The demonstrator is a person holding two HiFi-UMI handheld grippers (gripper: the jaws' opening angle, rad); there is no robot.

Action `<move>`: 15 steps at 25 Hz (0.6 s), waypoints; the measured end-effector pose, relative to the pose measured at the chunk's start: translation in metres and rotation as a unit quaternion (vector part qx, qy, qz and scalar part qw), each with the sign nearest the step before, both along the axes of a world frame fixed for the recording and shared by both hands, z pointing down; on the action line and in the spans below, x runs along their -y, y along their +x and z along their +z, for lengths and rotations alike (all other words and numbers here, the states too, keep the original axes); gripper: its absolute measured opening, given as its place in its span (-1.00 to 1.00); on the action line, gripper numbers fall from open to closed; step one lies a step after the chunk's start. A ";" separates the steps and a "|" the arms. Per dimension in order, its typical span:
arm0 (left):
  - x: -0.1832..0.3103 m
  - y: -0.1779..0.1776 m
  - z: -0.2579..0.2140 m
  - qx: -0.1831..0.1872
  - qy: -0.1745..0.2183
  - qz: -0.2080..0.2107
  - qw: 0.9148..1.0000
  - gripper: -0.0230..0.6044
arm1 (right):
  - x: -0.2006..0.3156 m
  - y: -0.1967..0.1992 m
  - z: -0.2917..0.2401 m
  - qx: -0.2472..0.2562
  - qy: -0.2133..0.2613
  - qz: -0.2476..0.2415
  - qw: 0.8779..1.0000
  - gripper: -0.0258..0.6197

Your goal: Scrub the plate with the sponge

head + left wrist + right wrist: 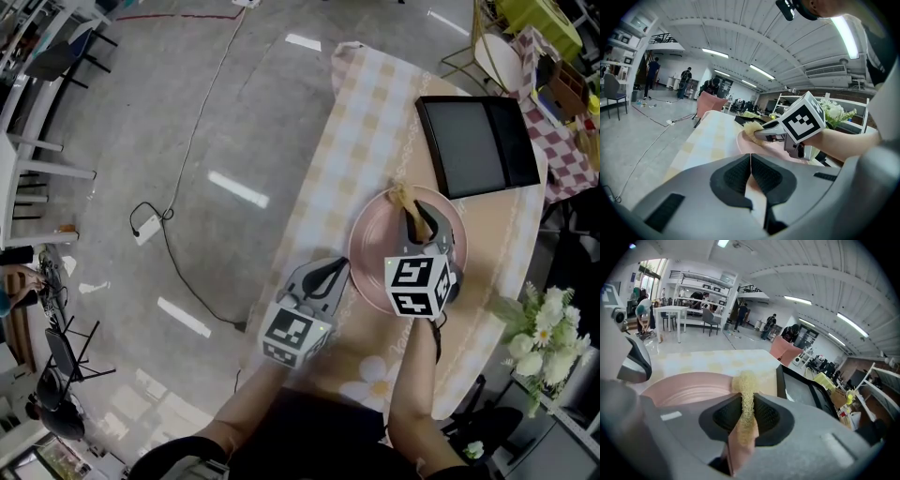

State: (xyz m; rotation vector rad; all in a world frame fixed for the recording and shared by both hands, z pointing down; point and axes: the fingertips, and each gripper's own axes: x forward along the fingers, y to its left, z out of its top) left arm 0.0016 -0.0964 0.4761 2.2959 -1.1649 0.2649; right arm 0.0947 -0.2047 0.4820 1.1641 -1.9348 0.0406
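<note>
A pink plate (373, 251) lies on the table's checked cloth (366, 103). My right gripper (411, 212) is over the plate's far part, shut on a yellow mesh sponge (403, 196). In the right gripper view the sponge (746, 394) is pinched between the pads and sticks out over the plate (689, 385). My left gripper (343, 267) is at the plate's left rim and is shut on it. The left gripper view shows pink plate edge (757, 199) between the closed jaws, with the right gripper (761, 132) and the sponge (752, 127) beyond.
A black tray (478, 145) lies just past the plate. White flowers (547, 321) stand at the table's right edge. The table's left edge (305, 197) drops to a grey floor with a cable (199, 122). Chairs (37, 84) stand far left.
</note>
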 end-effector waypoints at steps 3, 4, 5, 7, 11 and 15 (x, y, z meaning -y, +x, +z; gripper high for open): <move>0.000 -0.002 -0.001 0.001 0.001 -0.001 1.000 -0.89 | -0.003 -0.008 0.001 -0.009 -0.002 -0.021 1.000 -0.70; 0.000 -0.002 -0.002 0.001 0.002 -0.001 1.000 -0.89 | -0.004 -0.009 0.002 -0.011 -0.003 -0.026 1.000 -0.70; 0.000 -0.002 -0.002 0.002 0.003 -0.002 1.000 -0.89 | -0.005 -0.011 0.002 -0.014 -0.003 -0.032 0.999 -0.70; 0.000 -0.003 -0.004 0.003 0.005 -0.002 1.000 -0.88 | -0.008 -0.014 0.002 -0.020 -0.006 -0.043 0.999 -0.70; -0.002 -0.006 -0.004 0.009 0.006 -0.005 1.000 -0.89 | -0.014 -0.019 0.004 -0.034 -0.014 -0.063 0.997 -0.70; -0.007 -0.008 -0.002 0.015 0.004 -0.005 1.000 -0.89 | -0.021 -0.025 0.007 -0.056 -0.020 -0.088 0.994 -0.70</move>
